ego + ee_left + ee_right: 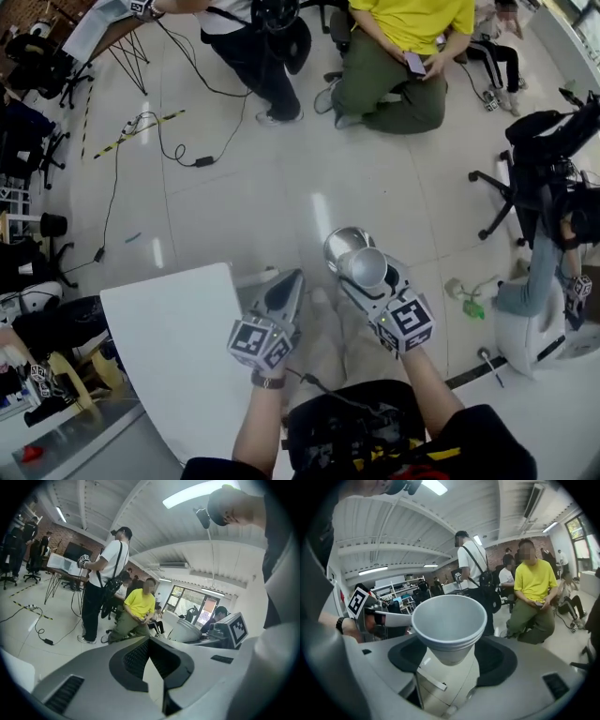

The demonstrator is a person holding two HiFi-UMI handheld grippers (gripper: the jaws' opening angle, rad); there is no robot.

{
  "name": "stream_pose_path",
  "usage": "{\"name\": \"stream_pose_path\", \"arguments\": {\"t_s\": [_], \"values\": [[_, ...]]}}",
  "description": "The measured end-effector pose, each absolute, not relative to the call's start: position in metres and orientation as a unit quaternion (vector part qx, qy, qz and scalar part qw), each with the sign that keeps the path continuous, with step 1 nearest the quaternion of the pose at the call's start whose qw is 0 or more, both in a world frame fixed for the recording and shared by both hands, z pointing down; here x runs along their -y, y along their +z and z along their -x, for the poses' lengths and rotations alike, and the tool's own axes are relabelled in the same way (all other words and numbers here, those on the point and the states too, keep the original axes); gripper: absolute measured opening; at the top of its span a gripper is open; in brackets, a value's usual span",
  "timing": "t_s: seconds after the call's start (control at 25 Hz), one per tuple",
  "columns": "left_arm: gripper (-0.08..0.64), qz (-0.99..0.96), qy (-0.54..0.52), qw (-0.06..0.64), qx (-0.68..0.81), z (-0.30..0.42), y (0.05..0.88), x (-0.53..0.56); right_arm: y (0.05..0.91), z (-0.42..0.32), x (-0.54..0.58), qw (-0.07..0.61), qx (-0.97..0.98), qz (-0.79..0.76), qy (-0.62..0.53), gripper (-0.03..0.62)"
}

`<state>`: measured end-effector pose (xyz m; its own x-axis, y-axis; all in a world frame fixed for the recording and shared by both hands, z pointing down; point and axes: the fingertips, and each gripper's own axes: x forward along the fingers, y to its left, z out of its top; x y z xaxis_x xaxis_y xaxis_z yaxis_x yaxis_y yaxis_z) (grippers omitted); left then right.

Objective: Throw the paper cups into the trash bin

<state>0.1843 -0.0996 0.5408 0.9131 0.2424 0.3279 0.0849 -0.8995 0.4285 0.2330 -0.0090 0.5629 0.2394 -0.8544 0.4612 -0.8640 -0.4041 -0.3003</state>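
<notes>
Stacked cups pinched low, bin not clearly under them

My right gripper (451, 660) is clamped on the narrow lower end of the nested paper cups (449, 620), mouths tipped up and away. My left gripper (151, 641) is closed with nothing in it. The pale lidded body (445, 686) just below the cups may be the bin, though I cannot be sure. Letting go off-centre could drop them on the floor, or the stack could split.

So both hand-held units, the left gripper (292, 278) and right gripper (357, 263), are chunky light-grey shells with black pad linings and a black-and-white marker cube (261, 342) each, while the wearer's got a dark wristwatch (267, 380), pale trousers (326, 349) and black chest gear (349, 429) with cables.
</notes>
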Motion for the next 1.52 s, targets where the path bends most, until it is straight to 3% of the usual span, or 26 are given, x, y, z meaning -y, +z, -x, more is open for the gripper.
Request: {"name": "stream_pose_path", "arguments": {"t_s": [0.92,1.24,1.52], "values": [[0.003,-0.914,0.337,0.201,-0.104,-0.21,0.885,0.067,0.958,-0.25,0.004,0.076,0.516,-0.733,0.437,0.325],[0.003,-0.902,0.349,0.229,-0.108,-0.224,0.967,0.056,1.088,-0.241,-0.004,0.089,0.498,-0.705,0.498,0.325],[0.003,-0.893,0.365,0.248,-0.084,-0.197,1.007,0.05,1.17,-0.226,-0.02,0.056,0.457,-0.687,0.562,0.325]]}}
